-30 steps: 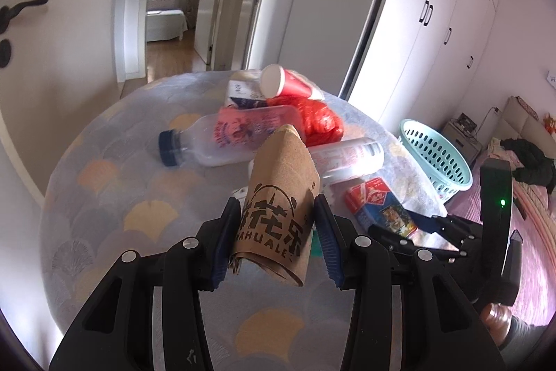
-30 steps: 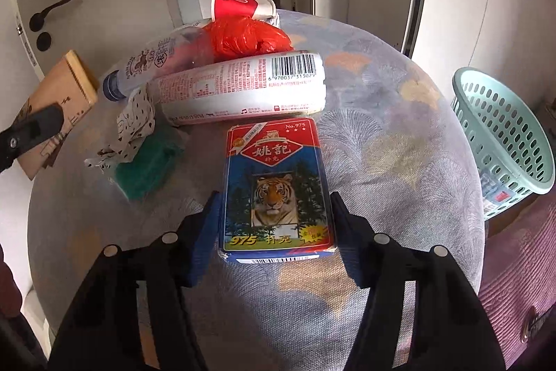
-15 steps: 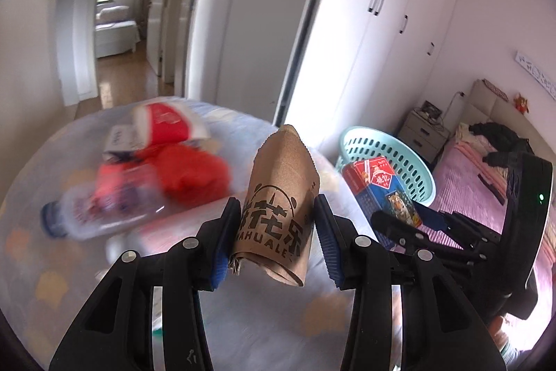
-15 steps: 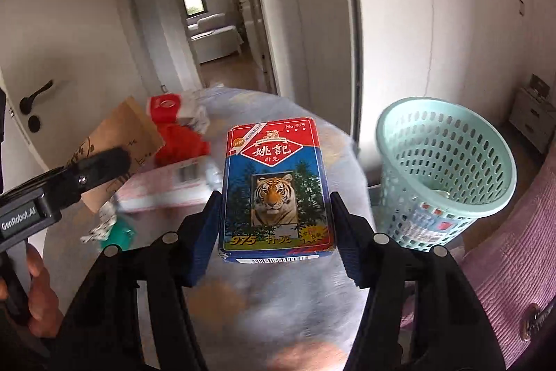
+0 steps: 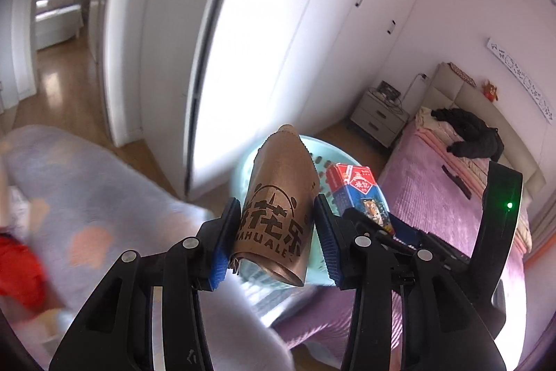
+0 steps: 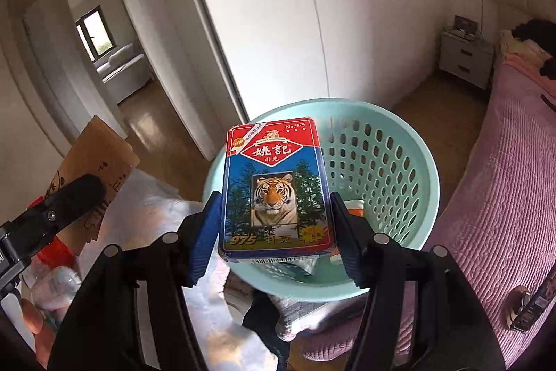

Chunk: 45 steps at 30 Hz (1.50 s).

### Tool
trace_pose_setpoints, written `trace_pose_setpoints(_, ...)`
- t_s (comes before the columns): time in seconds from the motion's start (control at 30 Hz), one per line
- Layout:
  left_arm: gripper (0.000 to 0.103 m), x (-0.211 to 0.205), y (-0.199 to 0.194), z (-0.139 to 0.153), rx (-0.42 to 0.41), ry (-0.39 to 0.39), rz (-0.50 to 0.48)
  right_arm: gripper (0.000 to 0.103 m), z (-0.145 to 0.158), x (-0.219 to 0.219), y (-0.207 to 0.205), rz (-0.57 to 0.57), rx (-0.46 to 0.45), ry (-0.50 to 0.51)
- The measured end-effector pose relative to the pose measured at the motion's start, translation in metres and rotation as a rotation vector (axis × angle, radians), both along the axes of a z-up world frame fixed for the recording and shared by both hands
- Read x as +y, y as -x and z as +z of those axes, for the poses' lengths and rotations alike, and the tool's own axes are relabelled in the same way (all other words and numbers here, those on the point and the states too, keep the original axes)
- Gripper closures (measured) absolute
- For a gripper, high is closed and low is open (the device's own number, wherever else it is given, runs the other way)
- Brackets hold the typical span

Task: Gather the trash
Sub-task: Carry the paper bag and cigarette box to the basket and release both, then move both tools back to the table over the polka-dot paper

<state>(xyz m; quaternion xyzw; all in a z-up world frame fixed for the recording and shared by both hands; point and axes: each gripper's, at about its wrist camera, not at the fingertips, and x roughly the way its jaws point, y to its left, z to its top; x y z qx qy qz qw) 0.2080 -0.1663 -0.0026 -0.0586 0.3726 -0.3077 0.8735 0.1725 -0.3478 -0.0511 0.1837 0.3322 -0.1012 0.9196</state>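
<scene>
The left hand-held gripper (image 5: 278, 233) is clamped on a crumpled brown paper bag (image 5: 278, 204) printed with black characters, its blue pads pressing both sides of the bag, which stands up between them with its folded top pointing away from the camera. The right hand-held gripper (image 6: 276, 232) grips a playing-card box (image 6: 276, 190), red and blue with a tiger on its face, held flat-side up between its pads. Both items hang over a pale turquoise plastic laundry basket (image 6: 399, 169) with perforated walls that stands on the wooden floor between the bench (image 5: 90, 183) and the bed (image 6: 504, 162). In the right wrist view the card box sits above the basket's near rim, and a few small scraps lie at the basket's bottom, too hidden to identify. The left wrist view shows the card box just right of the paper bag, both in front of the basket. The bench, covered in a grey patterned cloth, appears blurred at lower left with a red item (image 5: 17, 270) on it. White wardrobe doors (image 5: 278, 23) rise behind.
</scene>
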Motion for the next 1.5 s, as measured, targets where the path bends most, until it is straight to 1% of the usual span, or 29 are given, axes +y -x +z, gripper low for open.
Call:
trace_pose_setpoints(0.1, 0.061, -0.029, -0.020, -0.021, 0.050, -0.024, -0.029, 0.045, -0.014, -0.022, -0.014, -0.038, 0.046, -0.033)
trace_pose_setpoints(0.17, 0.061, -0.043, -0.030, -0.037, 0.082, -0.041, -0.042, 0.045, -0.023, -0.035, -0.019, -0.070, 0.074, -0.047)
trace_pose_setpoints(0.27, 0.061, -0.057, -0.043, -0.055, 0.112, -0.063, -0.042, 0.045, -0.033, -0.047, -0.025, -0.088, 0.103, -0.062)
trace_pose_setpoints(0.33, 0.055, -0.059, -0.045, -0.062, 0.113, -0.072, -0.036, 0.044, -0.037, -0.048, -0.025, -0.091, 0.114, -0.068)
trace_pose_setpoints(0.4, 0.045, -0.061, -0.046, -0.061, 0.091, -0.082, -0.023, 0.043, -0.043, -0.050, -0.026, -0.084, 0.127, -0.090)
trace_pose_setpoints(0.43, 0.042, -0.059, -0.045, -0.060, 0.084, -0.083, -0.025, 0.042, -0.046, -0.052, -0.027, -0.081, 0.134, -0.111)
trace_pose_setpoints(0.5, 0.030, -0.058, -0.041, -0.055, 0.066, -0.082, -0.036, 0.039, -0.050, -0.061, -0.030, -0.075, 0.139, -0.146)
trace_pose_setpoints(0.53, 0.029, -0.057, -0.038, -0.051, 0.053, -0.087, -0.034, 0.039, -0.050, -0.062, -0.028, -0.073, 0.134, -0.148)
trace_pose_setpoints(0.6, 0.028, -0.053, -0.032, -0.043, 0.031, -0.083, -0.026, 0.039, -0.045, -0.059, -0.020, -0.076, 0.124, -0.138)
trace_pose_setpoints(0.7, 0.028, -0.035, -0.019, -0.029, -0.004, -0.047, -0.010, 0.039, -0.035, -0.054, -0.009, -0.064, 0.101, -0.137)
trace_pose_setpoints(0.8, 0.028, -0.020, -0.009, -0.015, -0.027, -0.027, 0.012, 0.039, -0.021, -0.043, 0.003, -0.043, 0.078, -0.110)
trace_pose_setpoints(0.9, 0.028, -0.010, 0.008, 0.001, -0.061, -0.006, 0.035, 0.039, -0.002, -0.031, 0.010, -0.023, 0.052, -0.080)
trace_pose_setpoints(1.03, 0.028, 0.017, 0.037, 0.027, -0.129, 0.022, 0.061, 0.039, 0.021, -0.008, 0.028, 0.021, 0.003, -0.052)
trace_pose_setpoints(1.13, 0.028, 0.040, 0.058, 0.043, -0.169, 0.040, 0.088, 0.039, 0.040, 0.015, 0.042, 0.062, -0.041, -0.007)
trace_pose_setpoints(1.33, 0.028, 0.093, 0.095, 0.062, -0.212, 0.074, 0.152, 0.039, 0.068, 0.063, 0.062, 0.176, -0.107, 0.054)
trace_pose_setpoints(1.5, 0.028, 0.137, 0.119, 0.063, -0.214, 0.088, 0.217, 0.039, 0.080, 0.104, 0.072, 0.277, -0.139, 0.075)
